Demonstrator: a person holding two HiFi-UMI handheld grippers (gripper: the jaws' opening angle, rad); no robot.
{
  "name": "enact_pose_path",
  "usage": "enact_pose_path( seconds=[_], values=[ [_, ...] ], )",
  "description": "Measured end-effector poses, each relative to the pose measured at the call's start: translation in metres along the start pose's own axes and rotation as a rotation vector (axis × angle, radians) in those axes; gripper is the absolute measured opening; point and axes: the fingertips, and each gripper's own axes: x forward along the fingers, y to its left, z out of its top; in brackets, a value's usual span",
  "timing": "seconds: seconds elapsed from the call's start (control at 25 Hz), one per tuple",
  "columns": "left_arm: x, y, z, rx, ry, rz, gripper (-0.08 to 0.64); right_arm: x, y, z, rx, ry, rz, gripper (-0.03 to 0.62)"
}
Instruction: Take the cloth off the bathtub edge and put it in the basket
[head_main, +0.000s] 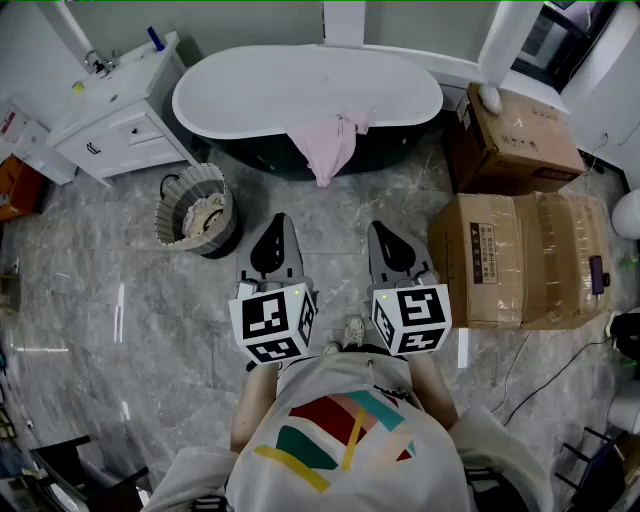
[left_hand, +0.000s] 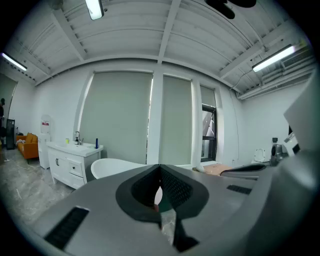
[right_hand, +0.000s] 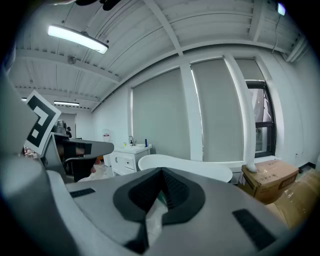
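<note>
In the head view, the round ribbed basket (head_main: 172, 215) stands on the grey marble floor (head_main: 90, 330), ahead and to the left of the person, with what looks like crumpled pale fabric inside. The pink cloth (head_main: 328, 145) hangs over the near edge of the white bathtub (head_main: 300, 85), well apart from the basket. Cardboard boxes (head_main: 520, 255) crowd the right side, and a white vanity cabinet (head_main: 115, 125) stands left of the tub. The left tool (head_main: 277, 235) and right tool (head_main: 385, 240) are side by side, pointing toward the tub, both short of the cloth. In the left gripper view, that tool's jaws are pressed together with nothing gripped. Its body covers the cloth, and only the tub's end and the cabinet show above it. In the right gripper view, the jaws are likewise together and empty. It adds the tub's whole length, a box at right, and the ceiling lamps (right_hand: 77, 39), which the head view misses.
</note>
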Motion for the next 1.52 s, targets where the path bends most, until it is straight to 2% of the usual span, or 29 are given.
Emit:
enact_pose_path(
  seconds=[0.28, 0.56, 0.76, 0.96, 1.16, 1.52],
  values=[
    [0.008, -0.011, -0.001, 0.019, -0.002, -0.020, 0.018, 0.003, -0.010, -0.004, 0.003, 0.002, -0.004, 0.012],
    [0.017, -0.014, -0.003, 0.031, 0.008, -0.008, 0.018, 0.005, -0.025, -0.009, 0.030, 0.002, -0.003, 0.012],
    [0.027, -0.022, 0.000, 0.029, -0.004, -0.003, 0.018, 0.010, -0.039, -0.011, 0.097, 0.000, 0.034, 0.012],
    [0.030, -0.032, -0.004, 0.033, -0.020, -0.003, 0.018, 0.009, -0.049, -0.020, 0.051, 0.016, 0.045, 0.012],
    [0.033, -0.035, -0.001, 0.052, -0.038, -0.005, 0.018, 0.009, -0.062, -0.011, 0.052, -0.001, 0.025, 0.011],
    [0.069, -0.028, -0.005, 0.034, -0.052, -0.015, 0.018, 0.034, -0.065, -0.002, -0.020, -0.001, 0.042, 0.011]
  ],
)
